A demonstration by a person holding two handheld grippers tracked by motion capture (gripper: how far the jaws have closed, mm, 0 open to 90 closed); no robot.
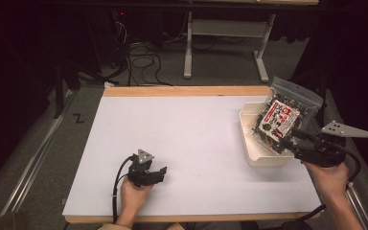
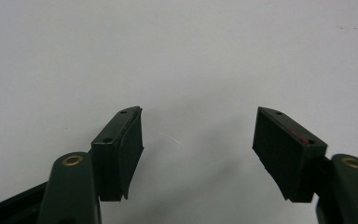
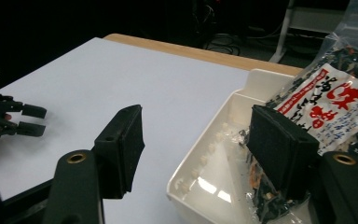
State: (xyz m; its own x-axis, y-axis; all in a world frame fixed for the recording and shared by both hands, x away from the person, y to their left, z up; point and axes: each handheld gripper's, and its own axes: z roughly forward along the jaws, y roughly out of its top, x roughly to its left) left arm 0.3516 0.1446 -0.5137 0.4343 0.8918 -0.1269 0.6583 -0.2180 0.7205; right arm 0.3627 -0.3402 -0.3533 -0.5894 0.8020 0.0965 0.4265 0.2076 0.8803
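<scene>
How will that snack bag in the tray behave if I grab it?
The snack bag looks like thin clear film, so probably floppy and slippery. Its loose dry contents suggest it is light. It leans on the white tray wall, so it may slump.

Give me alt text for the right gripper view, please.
The right gripper stands open, with the near wall of a white tray between its jaws; a clear snack bag with red lettering leans in the tray. The left gripper rests far left on the white table.
</scene>
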